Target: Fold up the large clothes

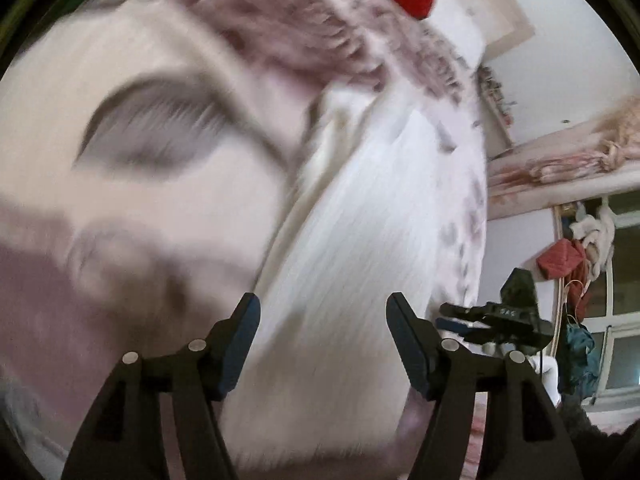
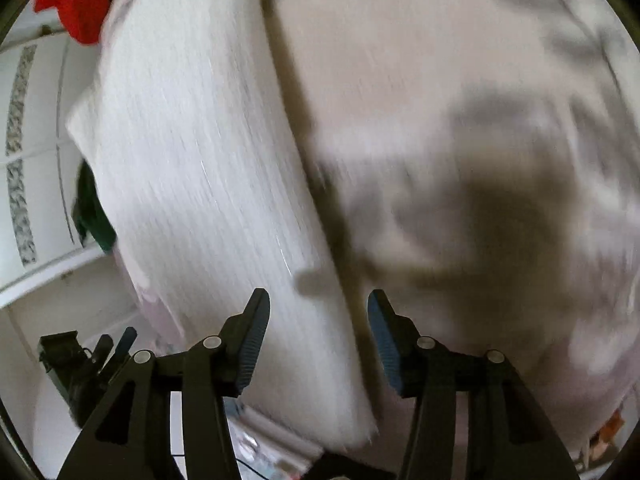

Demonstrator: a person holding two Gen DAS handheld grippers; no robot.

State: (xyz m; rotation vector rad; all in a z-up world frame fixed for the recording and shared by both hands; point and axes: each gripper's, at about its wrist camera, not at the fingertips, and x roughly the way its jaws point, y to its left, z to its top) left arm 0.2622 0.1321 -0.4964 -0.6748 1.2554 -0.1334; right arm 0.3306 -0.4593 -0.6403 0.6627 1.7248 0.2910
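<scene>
Now both grippers free, jaws apart: left gripper (image 1: 322,304), right gripper (image 2: 318,300). White garment (image 1: 352,248) on pinkish bedcover (image 1: 120,80), just ahead of both (picture blurred). Advice: slow down, pinch near edge at both corners, lift evenly.

wall: white (image 1: 560,80) | window: right, daylit (image 1: 624,320) | cabinet: white, patterned strips (image 2: 24,160)
</scene>
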